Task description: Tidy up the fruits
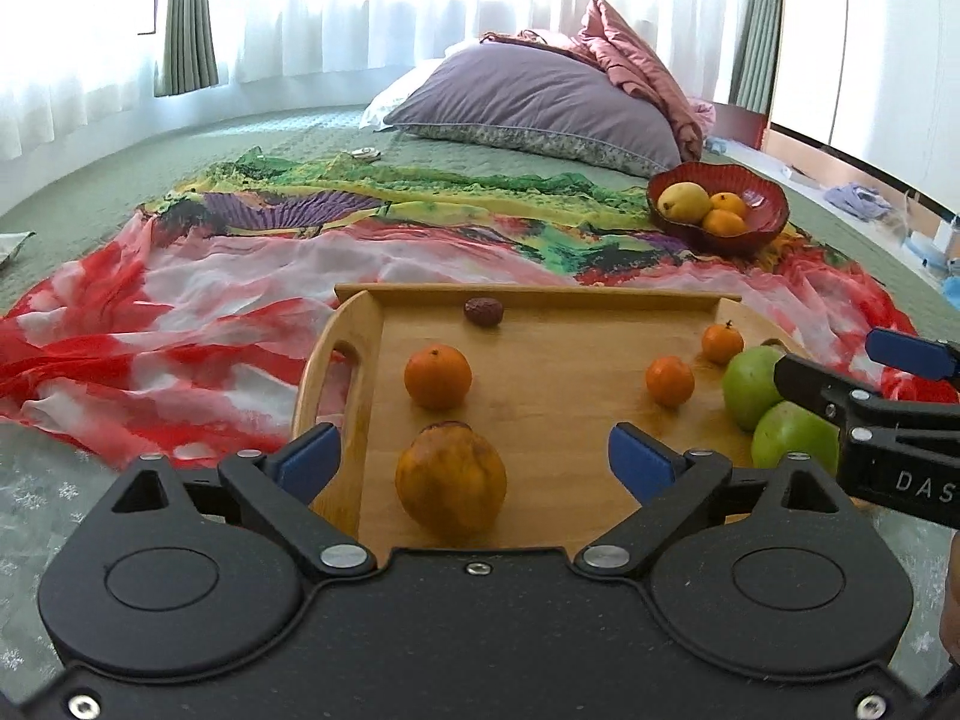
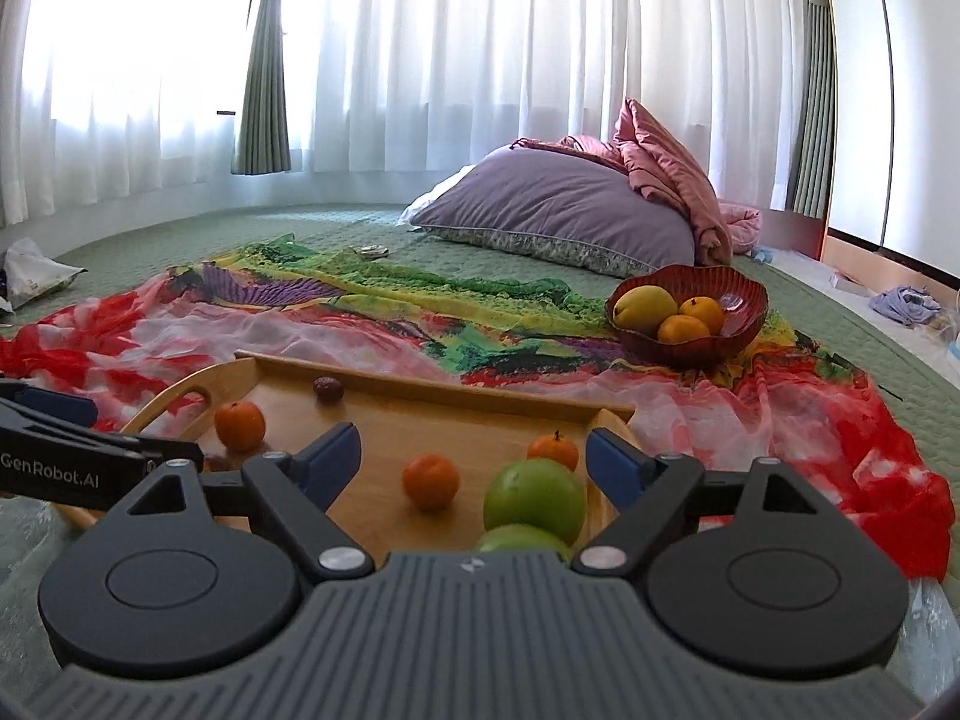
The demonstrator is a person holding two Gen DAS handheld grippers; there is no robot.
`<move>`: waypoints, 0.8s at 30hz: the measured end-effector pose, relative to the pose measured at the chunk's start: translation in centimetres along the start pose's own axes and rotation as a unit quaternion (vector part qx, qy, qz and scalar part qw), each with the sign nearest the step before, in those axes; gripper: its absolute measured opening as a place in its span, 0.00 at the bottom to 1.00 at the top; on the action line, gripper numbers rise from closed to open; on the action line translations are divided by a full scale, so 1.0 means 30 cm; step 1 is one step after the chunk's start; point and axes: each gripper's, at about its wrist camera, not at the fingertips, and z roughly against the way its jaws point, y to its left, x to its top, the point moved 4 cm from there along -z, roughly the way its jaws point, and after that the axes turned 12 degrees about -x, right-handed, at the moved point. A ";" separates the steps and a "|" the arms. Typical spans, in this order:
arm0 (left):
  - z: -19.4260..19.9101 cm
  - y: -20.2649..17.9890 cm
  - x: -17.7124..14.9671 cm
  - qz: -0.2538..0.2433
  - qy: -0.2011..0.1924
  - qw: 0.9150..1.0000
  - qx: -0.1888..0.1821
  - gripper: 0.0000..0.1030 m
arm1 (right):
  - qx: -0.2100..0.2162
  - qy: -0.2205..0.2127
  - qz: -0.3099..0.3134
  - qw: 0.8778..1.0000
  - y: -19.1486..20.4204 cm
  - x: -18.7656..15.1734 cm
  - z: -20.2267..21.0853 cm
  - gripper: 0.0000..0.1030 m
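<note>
Partly done, by my reading: the red bowl [image 1: 757,222] already holds a yellow pear-like fruit [image 1: 684,202] and two small oranges [image 1: 727,213]; the rest still sits on the wooden tray [image 1: 540,408].

Left to right on the tray as your left camera sees it: a mid-size orange [image 1: 437,376], and nearer you a large blotched orange fruit [image 1: 450,482]; a dark date-like fruit [image 1: 483,311] touching the far rim; two small oranges [image 1: 670,381] toward the right; two green apples [image 1: 750,387] touching each other at the right edge. That leaves seven pieces to shift.

Your left gripper [image 1: 474,456] is spread wide, nothing between the pads, the blotched fruit just ahead of it. Your right gripper [image 2: 474,456] is likewise spread and empty, the apples just ahead.

Surroundings: patterned scarf [image 1: 180,324] under tray and bowl, purple pillow [image 1: 540,96] well behind. Nothing lies between tray and bowl; the tray rim must be cleared, and the two grippers sit near each other
</note>
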 end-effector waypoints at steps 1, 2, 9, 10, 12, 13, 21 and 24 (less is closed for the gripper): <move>0.008 -0.004 -0.007 -0.003 -0.001 1.000 0.001 0.93 | 0.001 0.000 -0.001 1.000 0.001 -0.008 0.007 0.89; 0.010 -0.008 -0.011 -0.006 -0.002 1.000 0.002 0.93 | 0.001 0.000 -0.001 1.000 0.002 -0.017 0.015 0.89; 0.046 -0.030 -0.060 -0.019 -0.006 1.000 0.007 0.94 | -0.002 0.002 0.002 1.000 0.007 -0.073 0.058 0.90; 0.048 -0.030 -0.068 -0.020 -0.007 1.000 0.009 0.94 | -0.003 0.002 0.001 1.000 0.006 -0.080 0.063 0.91; 0.052 -0.029 -0.086 -0.022 -0.007 1.000 0.013 0.94 | -0.005 0.002 0.001 1.000 0.004 -0.095 0.070 0.91; 0.052 -0.028 -0.096 -0.023 -0.006 1.000 0.015 0.94 | -0.007 0.003 0.001 1.000 0.004 -0.102 0.073 0.92; 0.039 -0.008 -0.173 -0.013 0.007 1.000 0.026 0.94 | -0.006 0.008 0.008 1.000 0.012 -0.176 0.095 0.98; 0.030 -0.001 -0.199 -0.006 0.010 1.000 0.028 0.94 | -0.006 0.010 0.012 1.000 0.017 -0.200 0.101 0.99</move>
